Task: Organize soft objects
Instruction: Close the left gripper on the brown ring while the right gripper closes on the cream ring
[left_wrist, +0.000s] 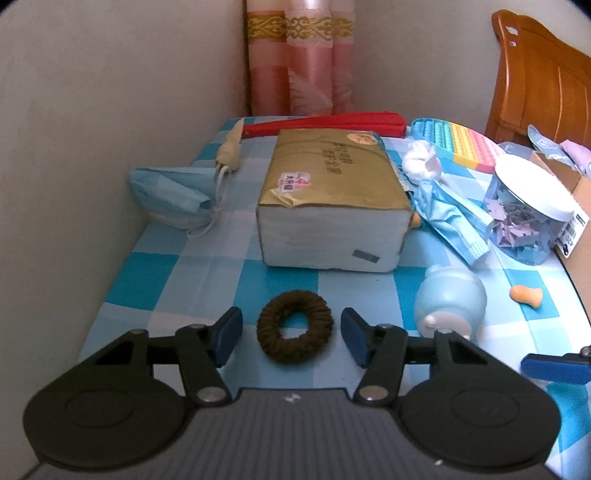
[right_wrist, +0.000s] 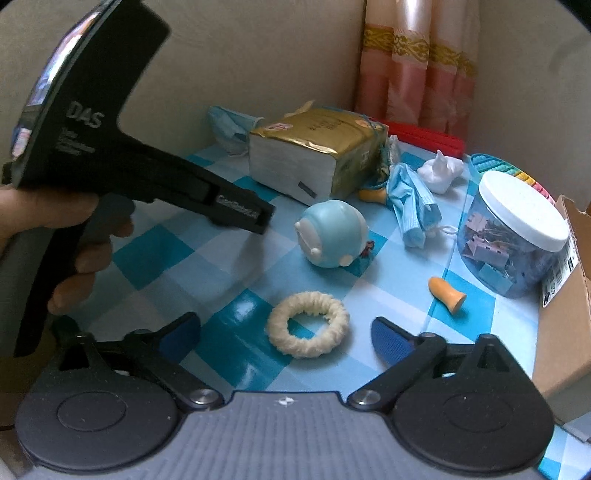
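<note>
In the left wrist view, a dark brown hair scrunchie (left_wrist: 294, 325) lies flat on the blue checked tablecloth (left_wrist: 155, 273), between the fingertips of my left gripper (left_wrist: 291, 338), which is open and not touching it. In the right wrist view, a cream scrunchie (right_wrist: 308, 329) lies flat between the fingertips of my right gripper (right_wrist: 286, 338), which is open with wide gaps on both sides. The left gripper's body (right_wrist: 110, 155), held by a hand, fills the left of that view.
A gold tissue pack (left_wrist: 332, 199), blue face masks (left_wrist: 173, 195) (right_wrist: 413, 206), a light blue round toy (right_wrist: 332, 232), an orange earplug (right_wrist: 447, 295), a white crumpled tissue (right_wrist: 441, 171), a clip jar (right_wrist: 513, 236), a cardboard box (right_wrist: 569, 314), a rainbow pop mat (left_wrist: 461, 142) and a red case (left_wrist: 325, 123) surround the scrunchies. Walls close the left and back.
</note>
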